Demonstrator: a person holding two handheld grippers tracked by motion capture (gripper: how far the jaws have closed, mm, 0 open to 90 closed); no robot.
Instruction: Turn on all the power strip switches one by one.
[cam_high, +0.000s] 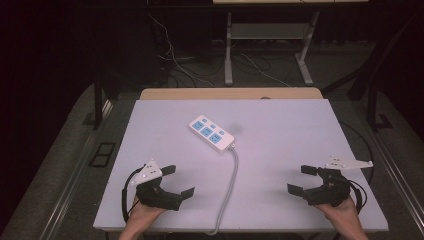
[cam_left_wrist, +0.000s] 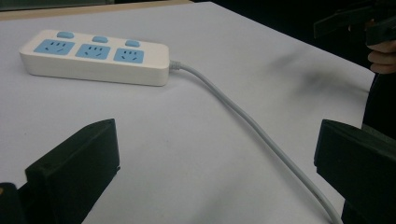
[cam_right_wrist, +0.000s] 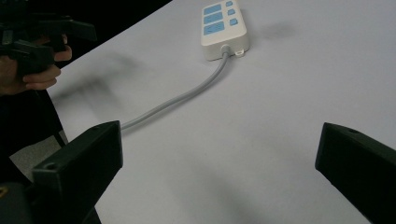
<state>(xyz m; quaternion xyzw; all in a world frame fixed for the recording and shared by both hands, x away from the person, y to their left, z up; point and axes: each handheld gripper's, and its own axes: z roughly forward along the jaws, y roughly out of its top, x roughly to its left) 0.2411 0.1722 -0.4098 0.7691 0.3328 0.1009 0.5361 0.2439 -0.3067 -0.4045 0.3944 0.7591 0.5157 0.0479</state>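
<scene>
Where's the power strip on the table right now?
In the high view the power strip lies diagonally near the middle of the table, beyond both claws, its grey cord trailing back to the near edge between them.

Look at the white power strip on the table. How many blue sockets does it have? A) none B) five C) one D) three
D, because the power strip shows three blue sockets in a row along its top, each with a small blue button beside it, and its grey cord trails off one end across the table.
</scene>
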